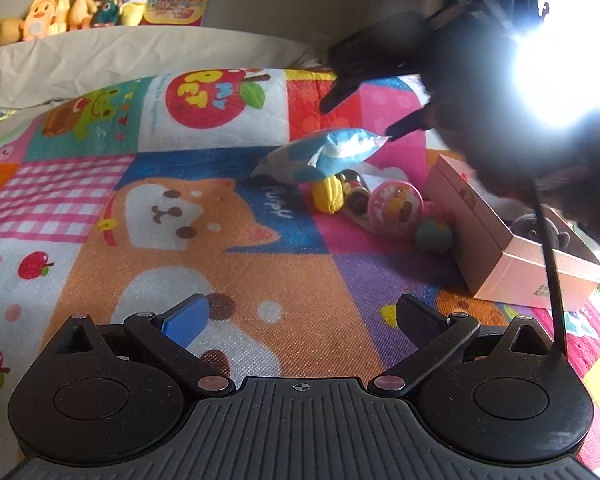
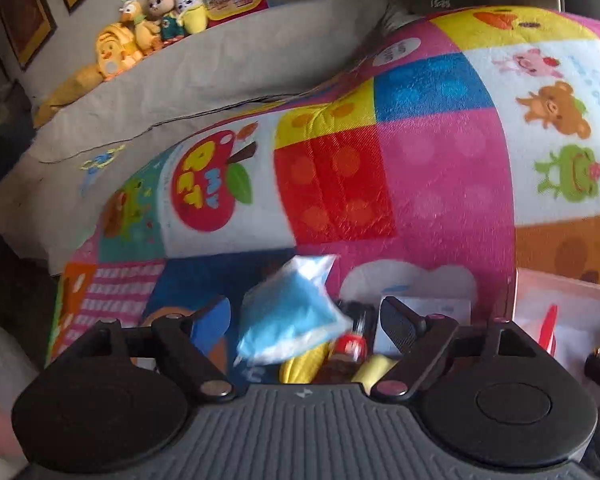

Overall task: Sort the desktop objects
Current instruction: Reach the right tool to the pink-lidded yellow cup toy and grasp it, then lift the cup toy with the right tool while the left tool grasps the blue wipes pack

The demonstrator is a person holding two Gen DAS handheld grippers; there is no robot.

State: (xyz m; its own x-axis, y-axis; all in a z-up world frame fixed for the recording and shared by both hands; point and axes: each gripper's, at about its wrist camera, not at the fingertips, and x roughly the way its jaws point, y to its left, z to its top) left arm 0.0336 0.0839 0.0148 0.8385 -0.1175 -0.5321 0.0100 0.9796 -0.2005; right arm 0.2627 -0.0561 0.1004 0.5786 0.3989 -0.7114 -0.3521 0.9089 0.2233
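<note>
Your left gripper (image 1: pixel 302 320) sits at the bottom of its own view, fingers spread wide over the cartoon play mat (image 1: pixel 228 216) with nothing between them. Right of centre, the blue-and-white packet (image 1: pixel 320 154) rests tilted, its long axis running from lower left to upper right, propped on a yellow toy (image 1: pixel 329 194). Beside these lie a round pink tin (image 1: pixel 396 204) and an open pink box (image 1: pixel 512 256). The mat reads "MY PET" on a red apple and "Puppy" on blue. At upper right, your right gripper (image 1: pixel 358 118) stands open, its lower fingertip just at the packet's corner; contact cannot be told. In the right wrist view its fingers (image 2: pixel 396 326) are wide, the blurred packet (image 2: pixel 292 316) between them, unpinched.
</note>
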